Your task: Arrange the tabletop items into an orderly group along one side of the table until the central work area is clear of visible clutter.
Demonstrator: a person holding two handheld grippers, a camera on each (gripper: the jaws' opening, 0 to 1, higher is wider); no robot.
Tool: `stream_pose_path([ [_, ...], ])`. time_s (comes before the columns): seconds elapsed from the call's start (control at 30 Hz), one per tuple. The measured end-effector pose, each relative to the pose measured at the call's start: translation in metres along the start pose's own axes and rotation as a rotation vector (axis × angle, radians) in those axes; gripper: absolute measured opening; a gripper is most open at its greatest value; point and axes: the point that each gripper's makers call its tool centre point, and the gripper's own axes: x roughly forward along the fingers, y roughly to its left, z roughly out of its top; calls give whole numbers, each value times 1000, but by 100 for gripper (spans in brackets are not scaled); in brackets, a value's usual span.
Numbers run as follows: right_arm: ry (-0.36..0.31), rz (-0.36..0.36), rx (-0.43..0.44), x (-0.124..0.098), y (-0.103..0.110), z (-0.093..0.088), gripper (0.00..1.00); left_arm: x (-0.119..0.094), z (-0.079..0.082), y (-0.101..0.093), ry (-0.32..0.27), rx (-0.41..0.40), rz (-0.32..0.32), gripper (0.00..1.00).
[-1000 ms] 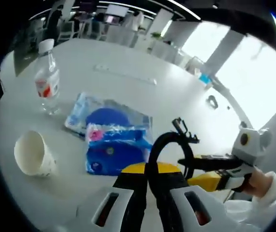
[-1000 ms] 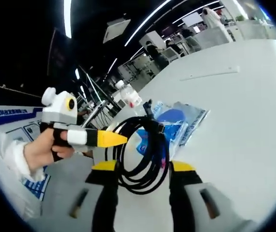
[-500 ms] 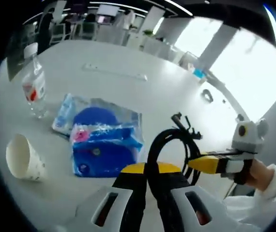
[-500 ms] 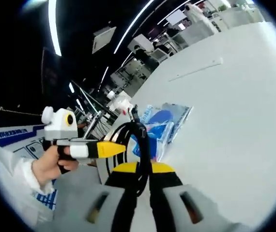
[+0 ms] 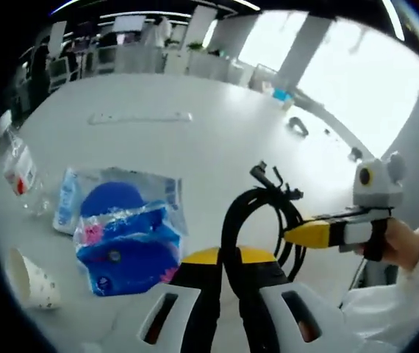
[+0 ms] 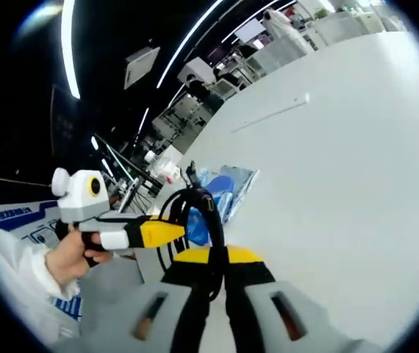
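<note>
Now both tools (image 5: 229, 259) (image 6: 211, 257) clamped on the cable (image 5: 257, 213), formerly one.

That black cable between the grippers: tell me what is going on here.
A person is tidying a white table with a hand-held gripper in each hand. Both the left gripper and the right gripper are shut on the coiled black cable, held above the tabletop. On the table lie a blue plastic package, a paper cup on its side and a water bottle, not yet grouped along one side.
</note>
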Motion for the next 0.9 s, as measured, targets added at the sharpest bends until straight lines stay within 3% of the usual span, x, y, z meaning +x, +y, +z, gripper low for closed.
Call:
stream_pose_path([
  [0.3,-7,-98,0,-18,-30,2,3,32,-5,-18,45,22,-34,2],
  [0.5,-13,-142,34,-26,-48,-2,3,45,-9,-30,72,89,-41,2],
  [0.9,40,-173,6,-8,-60,-11,3,62,-24,-12,126,118,13,3],
])
